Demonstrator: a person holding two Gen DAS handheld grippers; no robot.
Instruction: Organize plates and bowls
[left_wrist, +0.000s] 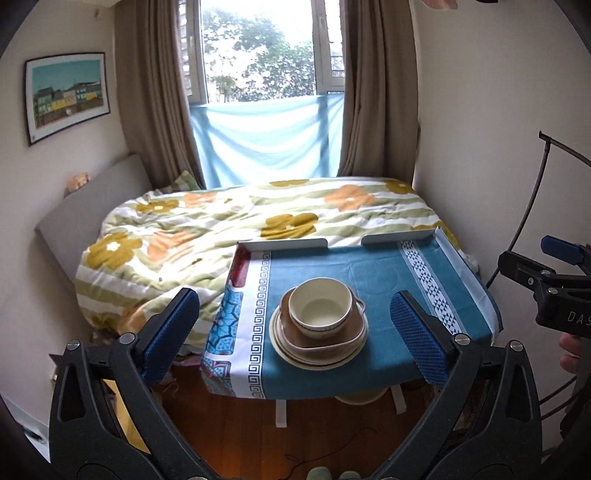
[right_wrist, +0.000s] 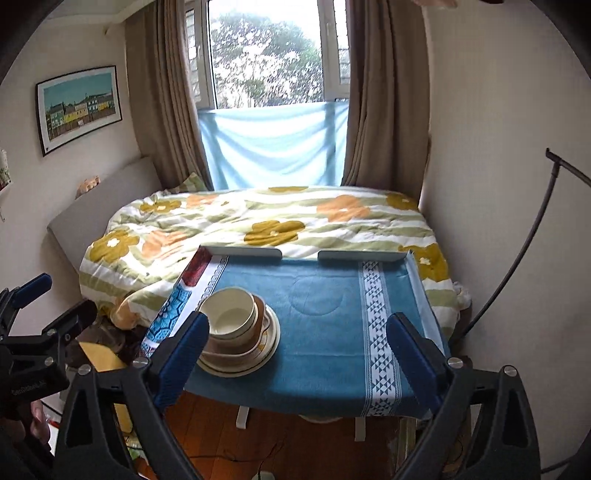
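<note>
A cream bowl (left_wrist: 320, 303) sits on top of a brown dish (left_wrist: 334, 341), which rests on stacked cream plates (left_wrist: 291, 354) on the blue-clothed table (left_wrist: 373, 269). The stack also shows in the right wrist view, bowl (right_wrist: 231, 310), brown dish (right_wrist: 229, 349), plates (right_wrist: 269, 341). My left gripper (left_wrist: 293, 332) is open and empty, held back from the table's near edge with the stack between its fingers in view. My right gripper (right_wrist: 299, 350) is open and empty, to the right of the stack.
A bed with a flowered quilt (left_wrist: 229, 221) lies behind the table. White rails (left_wrist: 284, 244) edge the table's far side. Wooden floor (left_wrist: 258, 435) lies below. A wall is at the right, with a black cable (right_wrist: 517, 254).
</note>
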